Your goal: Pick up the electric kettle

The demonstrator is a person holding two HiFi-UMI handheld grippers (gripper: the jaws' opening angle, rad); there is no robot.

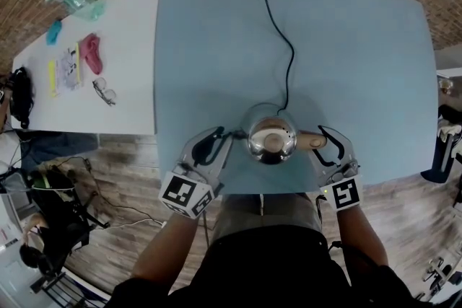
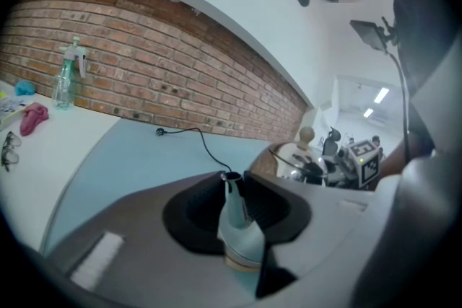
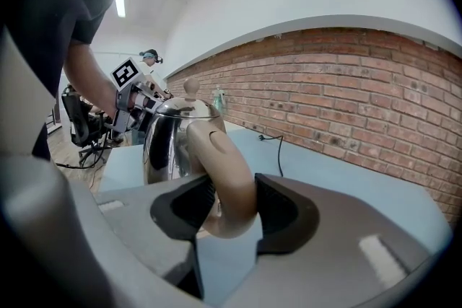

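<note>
Clamped with the right gripper (image 3: 232, 191) on the beige handle (image 3: 216, 148) at the electric kettle's (image 1: 272, 139) right, to carry the weight. Closed with the left gripper (image 2: 234, 187) on the thin spout (image 2: 237, 227) at the kettle's left, probably to steady the body against swinging. Set upright on the blue table (image 1: 361, 47), near edge just beside the kettle, cord (image 1: 278, 25) trailing behind

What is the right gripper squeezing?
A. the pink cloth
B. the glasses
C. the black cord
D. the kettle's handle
D: in the right gripper view, the right gripper has its jaws pressed on both sides of the beige handle of the shiny kettle.
</note>
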